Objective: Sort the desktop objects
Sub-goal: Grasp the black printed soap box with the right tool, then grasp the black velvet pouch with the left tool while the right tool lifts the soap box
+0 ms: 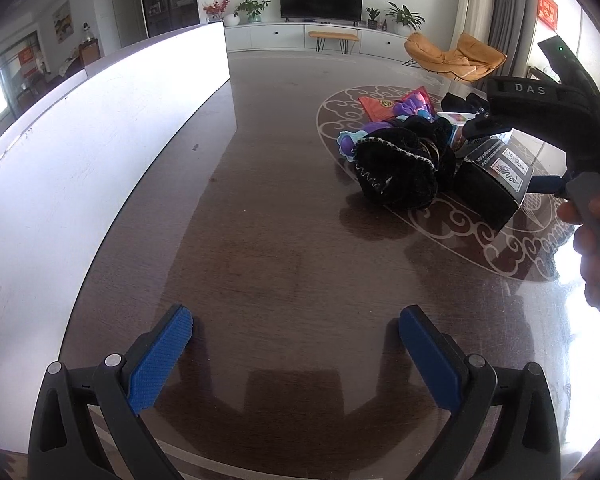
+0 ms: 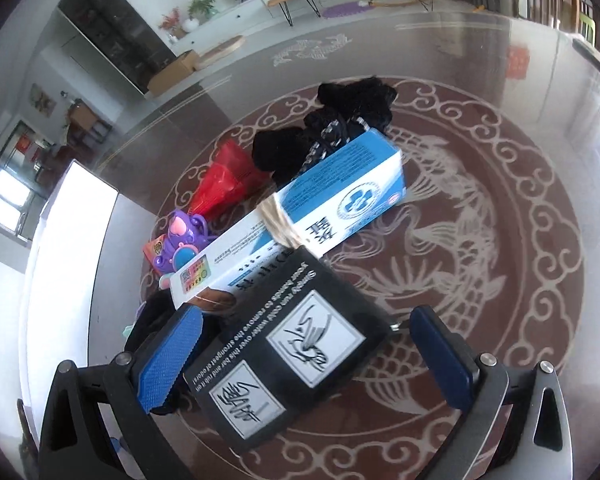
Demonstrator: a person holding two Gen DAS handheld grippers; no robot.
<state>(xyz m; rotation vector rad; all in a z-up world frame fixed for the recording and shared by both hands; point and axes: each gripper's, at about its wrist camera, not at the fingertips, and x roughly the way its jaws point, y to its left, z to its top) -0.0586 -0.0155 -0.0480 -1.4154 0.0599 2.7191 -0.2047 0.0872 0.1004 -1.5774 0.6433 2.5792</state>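
Right gripper [image 2: 304,354] fingers astride black box [image 2: 284,360], bare table [image 1: 260,240] leftward

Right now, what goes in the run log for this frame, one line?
left gripper: open, empty, over table | right gripper: open, straddling black box | white-and-blue box: against black box | nothing gripped

We see bare table [image 1: 260,220] between the white bin [image 1: 80,152] and the pile; beyond it, the black box [image 2: 284,364], blue-white carton [image 2: 340,196] and black cloth [image 1: 396,168] crowd together (touching).
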